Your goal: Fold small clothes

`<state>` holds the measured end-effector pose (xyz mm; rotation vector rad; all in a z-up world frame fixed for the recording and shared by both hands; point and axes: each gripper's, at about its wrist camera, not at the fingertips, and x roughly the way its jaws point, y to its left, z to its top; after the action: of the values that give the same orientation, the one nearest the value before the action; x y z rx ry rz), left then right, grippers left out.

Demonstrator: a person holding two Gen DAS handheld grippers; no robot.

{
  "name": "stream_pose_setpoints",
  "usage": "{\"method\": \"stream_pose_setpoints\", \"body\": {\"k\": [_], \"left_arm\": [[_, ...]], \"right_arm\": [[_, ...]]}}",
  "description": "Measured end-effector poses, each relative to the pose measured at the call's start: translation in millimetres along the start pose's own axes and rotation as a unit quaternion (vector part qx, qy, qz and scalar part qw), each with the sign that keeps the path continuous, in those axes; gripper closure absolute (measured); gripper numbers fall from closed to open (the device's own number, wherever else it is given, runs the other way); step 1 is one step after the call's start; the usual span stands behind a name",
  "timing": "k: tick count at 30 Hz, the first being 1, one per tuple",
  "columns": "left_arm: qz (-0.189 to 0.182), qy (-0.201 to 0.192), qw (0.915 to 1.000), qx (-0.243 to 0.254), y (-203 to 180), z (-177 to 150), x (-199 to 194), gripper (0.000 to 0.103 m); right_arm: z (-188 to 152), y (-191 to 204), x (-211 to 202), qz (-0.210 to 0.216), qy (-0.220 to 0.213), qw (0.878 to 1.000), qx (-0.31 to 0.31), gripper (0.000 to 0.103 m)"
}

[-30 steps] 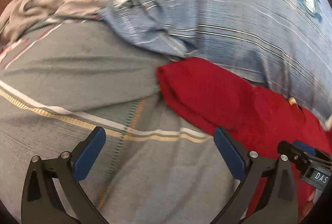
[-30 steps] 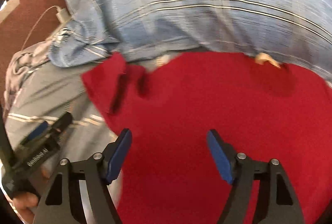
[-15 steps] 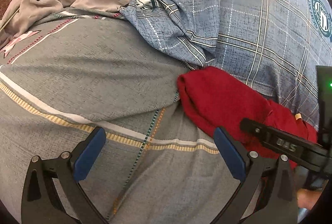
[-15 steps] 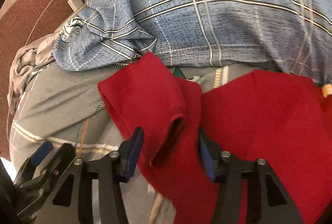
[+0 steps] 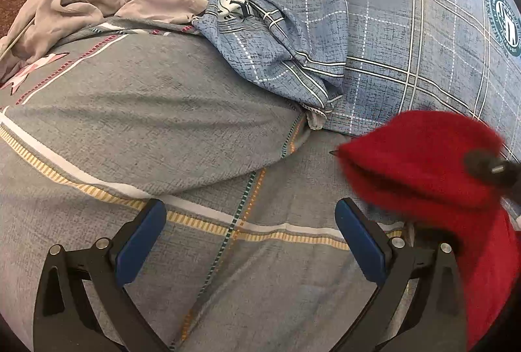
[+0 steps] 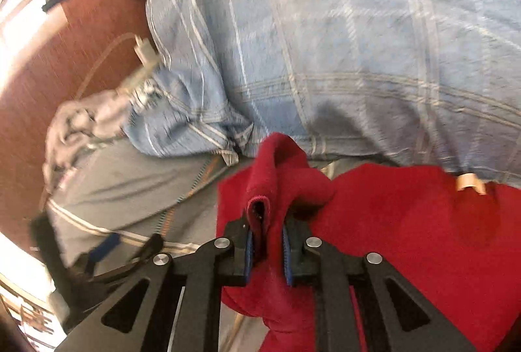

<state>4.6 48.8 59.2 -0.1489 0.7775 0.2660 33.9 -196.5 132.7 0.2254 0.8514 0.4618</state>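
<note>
R tool (image 6: 267,241) just clamped red garment (image 6: 407,221); L tool (image 5: 250,241) open.

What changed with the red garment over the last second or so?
The right gripper has just closed on a fold of the red garment and lifted it off the grey bedspread. The left gripper stayed open and empty; the blue plaid pillow stayed put.

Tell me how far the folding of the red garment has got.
Barely started. No finished fold shows. In hand: the right gripper has just closed on a bunched edge of the red garment and holds it raised off the grey striped bedding. The left gripper is open, empty. All folds remain.
</note>
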Motion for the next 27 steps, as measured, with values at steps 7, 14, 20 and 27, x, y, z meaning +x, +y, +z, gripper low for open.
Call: {"method": "stream_pose_setpoints", "body": {"k": [7,14,20,27], "left_arm": [[-0.058,-0.004,0.9980,-0.024,-4,-4,-4,0.000],[-0.241,0.009,0.9665,-0.088,2,0,-11,0.000],[-0.181,0.013,0.9784,-0.099,7,1,-5,0.000],[-0.146,0.013,0.9836,-0.105,17,2,1,0.000]], "right_arm": [[10,-4,-36,0.007,-0.012,1.000,-0.011,0.090],[19,12,-37,0.035,-0.026,0.999,-0.022,0.097],[22,23,-18,0.012,-0.005,0.999,-0.051,0.095],[-17,4,-17,0.032,0.038,0.999,-0.021,0.074]]}}
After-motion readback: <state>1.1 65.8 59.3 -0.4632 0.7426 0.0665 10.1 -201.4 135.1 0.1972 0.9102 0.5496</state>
